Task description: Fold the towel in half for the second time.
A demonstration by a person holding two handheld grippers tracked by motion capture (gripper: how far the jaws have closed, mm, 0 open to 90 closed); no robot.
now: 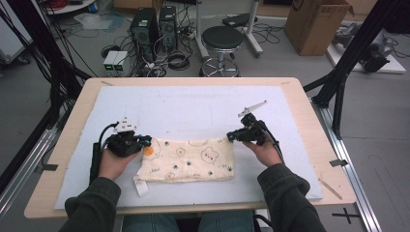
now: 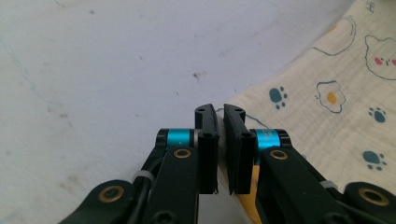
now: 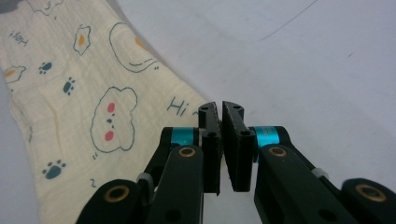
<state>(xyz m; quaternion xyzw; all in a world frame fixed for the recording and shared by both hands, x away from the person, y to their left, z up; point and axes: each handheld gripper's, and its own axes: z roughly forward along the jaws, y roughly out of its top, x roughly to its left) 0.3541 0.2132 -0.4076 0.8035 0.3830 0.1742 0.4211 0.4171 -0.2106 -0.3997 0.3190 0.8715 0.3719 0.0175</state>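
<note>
A cream printed cloth [image 1: 186, 160], folded into a strip, is lying across the lower middle of the high view on the white mat [image 1: 193, 111]. The left gripper [image 1: 144, 142] is pinching the cloth's upper left corner, jaws nearly together on the fabric. The right gripper [image 1: 231, 137] is clamping the upper right corner the same way, jaws narrow around the cloth edge.

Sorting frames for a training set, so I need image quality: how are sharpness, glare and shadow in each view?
High view: even light, soft overall, faint shadow under the cloth.
Left gripper view: left gripper sharp, the white mat slightly bright, no hard glare.
Right gripper view: right gripper and cloth print crisp, far mat softer.
</note>
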